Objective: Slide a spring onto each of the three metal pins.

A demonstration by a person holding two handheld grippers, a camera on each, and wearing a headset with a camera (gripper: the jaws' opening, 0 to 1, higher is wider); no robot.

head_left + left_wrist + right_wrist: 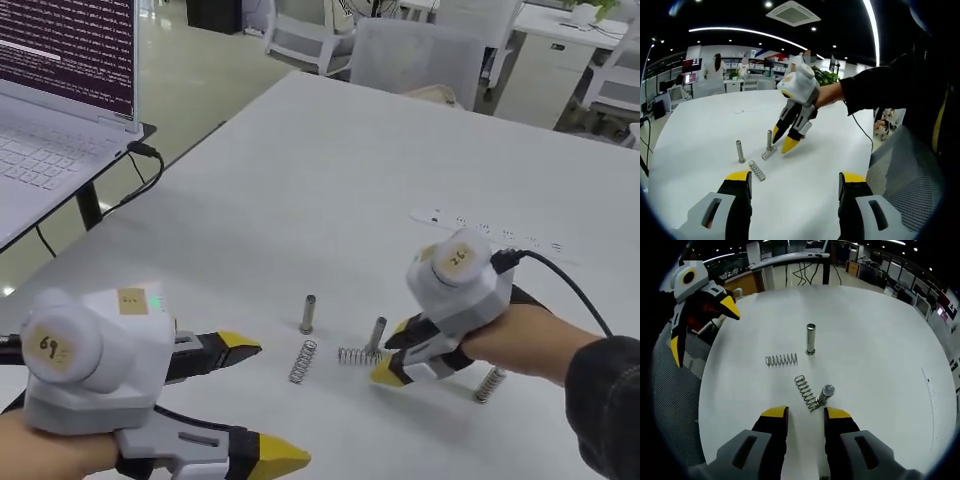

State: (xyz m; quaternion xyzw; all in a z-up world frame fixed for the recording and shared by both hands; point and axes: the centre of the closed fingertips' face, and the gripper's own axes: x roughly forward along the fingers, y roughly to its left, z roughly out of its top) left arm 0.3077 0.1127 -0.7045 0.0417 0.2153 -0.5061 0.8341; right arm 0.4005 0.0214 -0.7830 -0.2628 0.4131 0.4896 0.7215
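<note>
Your right gripper (806, 412) is parted and empty just behind the spring (805, 389) lying on the worktop (880, 340) against a pin (825, 393), likely light and squashy, so pinch mid-coil gently; left gripper (795, 176) released.

On the tabletop (330, 170) the left pin (308, 313) stands upright, a little behind the right pin (377, 335). One spring (303, 360) lies before the left pin. A second spring (352, 354) lies at the right pin's base, on its left. The right gripper (392, 352) is just right of that pin, and a third spring (489, 384) lies farther right. The left gripper (262, 400) is nearer, to the left.
</note>
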